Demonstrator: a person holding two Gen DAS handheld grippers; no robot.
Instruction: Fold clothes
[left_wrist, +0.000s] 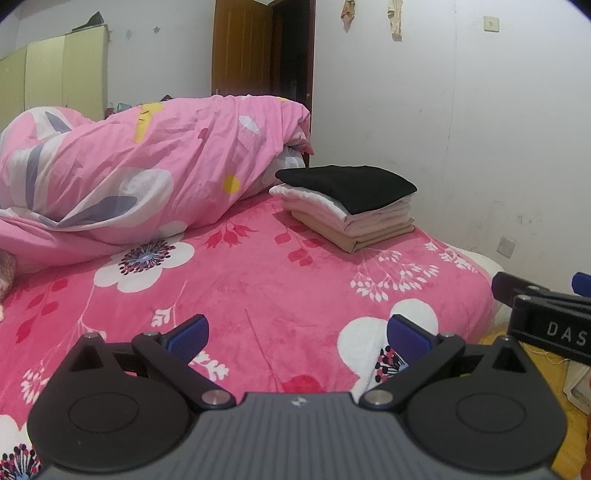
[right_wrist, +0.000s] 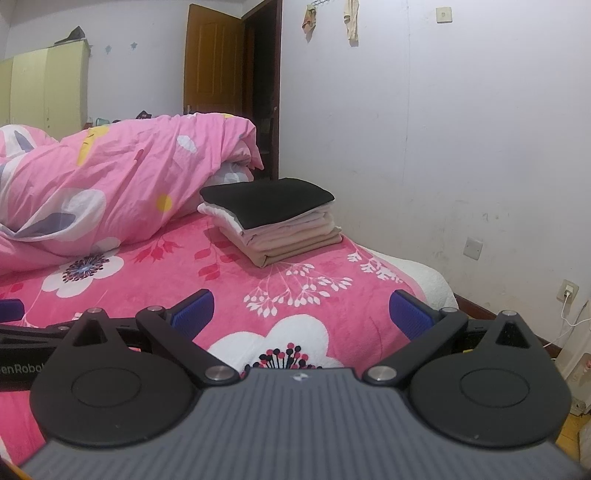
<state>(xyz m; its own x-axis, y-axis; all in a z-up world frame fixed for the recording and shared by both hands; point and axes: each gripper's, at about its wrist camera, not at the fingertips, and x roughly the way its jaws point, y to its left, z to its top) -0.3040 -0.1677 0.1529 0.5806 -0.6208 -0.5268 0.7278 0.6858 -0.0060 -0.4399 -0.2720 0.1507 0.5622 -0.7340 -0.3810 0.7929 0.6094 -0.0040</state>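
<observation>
A stack of folded clothes (left_wrist: 351, 214) (right_wrist: 273, 225) rests on the pink flowered bed near the wall: a black garment (left_wrist: 347, 186) (right_wrist: 267, 201) on top, white and beige pieces beneath. My left gripper (left_wrist: 297, 338) hovers open over the blanket, well short of the stack, nothing between its blue pads. My right gripper (right_wrist: 301, 314) is also open and empty, over the bed's near right part. The right gripper's black arm (left_wrist: 546, 314) shows at the right edge of the left wrist view; the left gripper (right_wrist: 22, 332) shows at the left edge of the right wrist view.
A rumpled pink duvet (left_wrist: 129, 177) (right_wrist: 110, 173) is heaped at the back left of the bed (left_wrist: 258, 280). The white wall (left_wrist: 461, 129) runs close along the right. A brown door (right_wrist: 214, 59) and pale wardrobe (left_wrist: 55, 81) stand behind. Wooden floor (left_wrist: 576, 413) lies beyond the bed's right edge.
</observation>
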